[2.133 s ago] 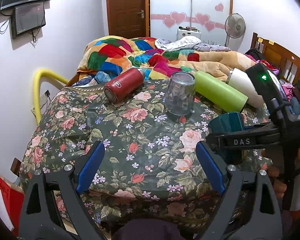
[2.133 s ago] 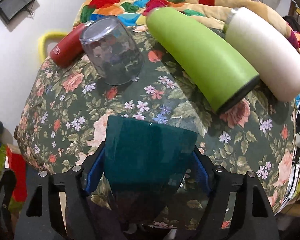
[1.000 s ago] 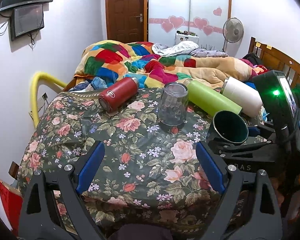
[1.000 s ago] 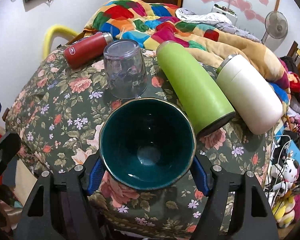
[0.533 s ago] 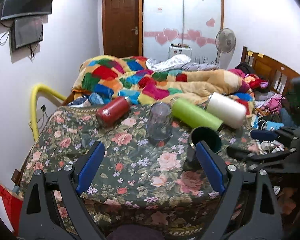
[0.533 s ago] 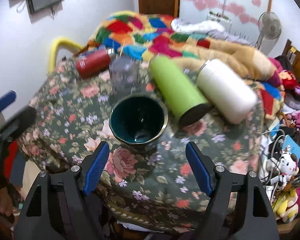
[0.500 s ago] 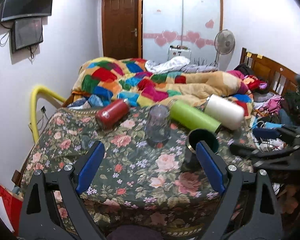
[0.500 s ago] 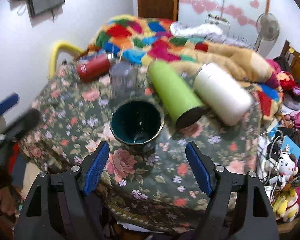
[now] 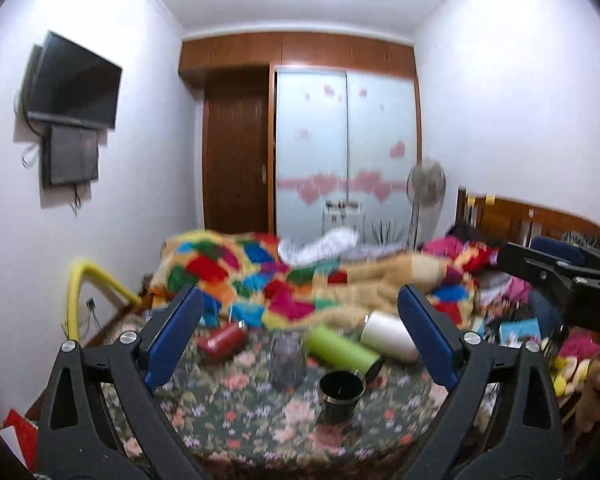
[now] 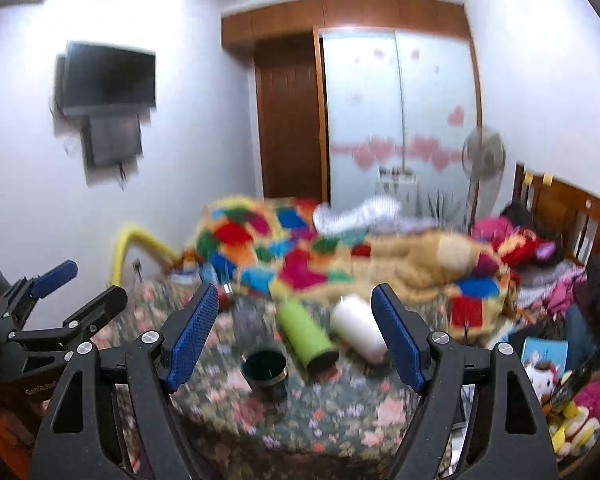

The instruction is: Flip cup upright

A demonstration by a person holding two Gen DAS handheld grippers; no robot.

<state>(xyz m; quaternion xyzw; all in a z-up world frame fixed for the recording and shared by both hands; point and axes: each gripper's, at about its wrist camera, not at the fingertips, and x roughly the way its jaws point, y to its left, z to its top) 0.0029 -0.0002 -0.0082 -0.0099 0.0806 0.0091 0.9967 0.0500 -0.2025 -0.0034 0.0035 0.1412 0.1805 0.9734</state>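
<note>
With the cup [image 10: 265, 372] upright on the table [image 10: 340, 412], both claws gape wide and empty, right claw [image 10: 296, 344] nearer

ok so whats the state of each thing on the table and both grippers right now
dark green cup: upright, mouth up, free
clear glass: standing on the table; which end is up is blurred
green bottle: lying on its side
white bottle: lying on its side
red bottle: lying on its side
left gripper: open, empty
right gripper: open, empty
</note>
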